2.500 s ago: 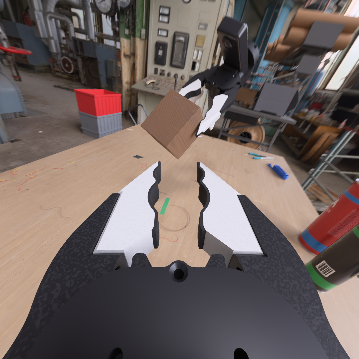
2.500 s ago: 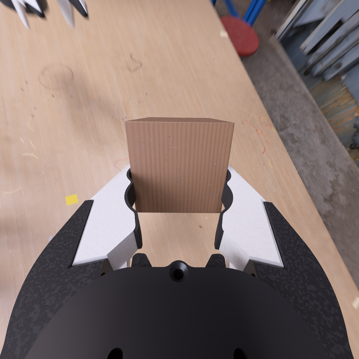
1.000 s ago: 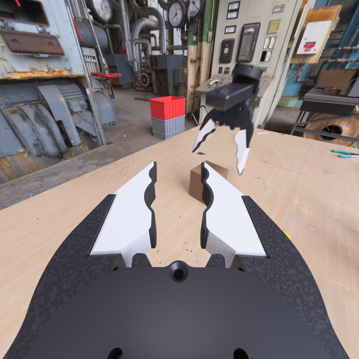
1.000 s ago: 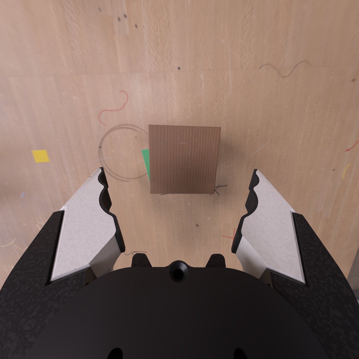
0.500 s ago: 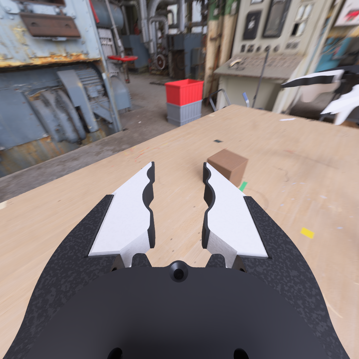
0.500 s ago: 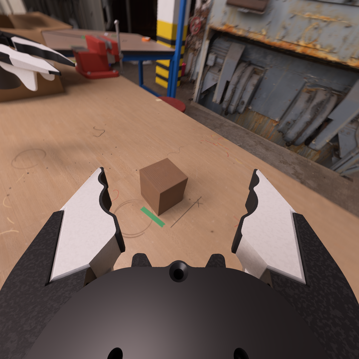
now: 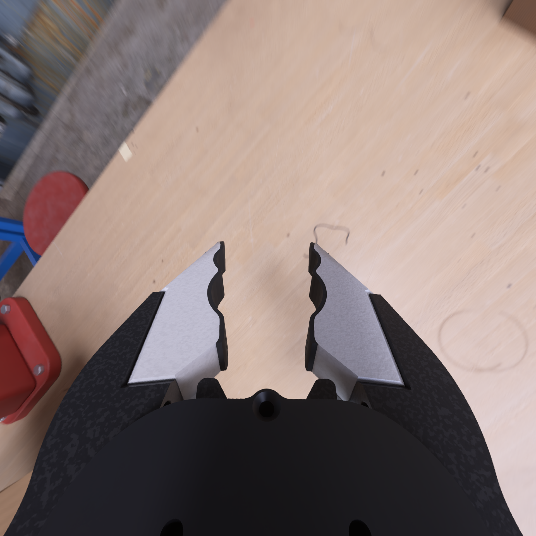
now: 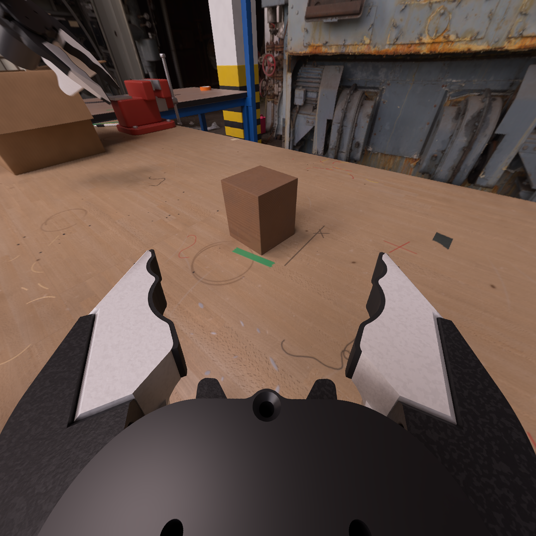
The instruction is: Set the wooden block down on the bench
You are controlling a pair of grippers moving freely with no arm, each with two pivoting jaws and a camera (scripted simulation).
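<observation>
- Swinging away from the block, the left wrist view now looks steeply down at bare bench [image 7: 304, 121]; half a second ago it faced the block and the workshop beyond.
- Between its fingers the left gripper [image 7: 266, 246] holds nothing, with a narrow gap between its jaws, much as in the earlier frames.
- Off the bench's left edge sit a red stool top [image 7: 52, 210] and part of a red vise [image 7: 23, 359]; a pencilled ring [image 7: 483, 340] lies right of the fingers. The block does not clearly show in this view.
- Right wrist view: the wooden block [image 8: 259, 208] stands upright on the bench [image 8: 116, 203], its near corner touching the end of a green tape strip [image 8: 253, 257], as it did half a second ago.
- Spread wide and empty, the right gripper [image 8: 266, 252] sits back from the block, a little lower and farther off than before; nothing touches the block.
- Left of the block, farther back, are a cardboard box [image 8: 43, 121] and the red vise [image 8: 142, 107]; the left gripper's fingers show blurred above the box.
- My reading: the block is released and resting steady, so the placing looks done, and only the retreat of both grippers is left.
</observation>
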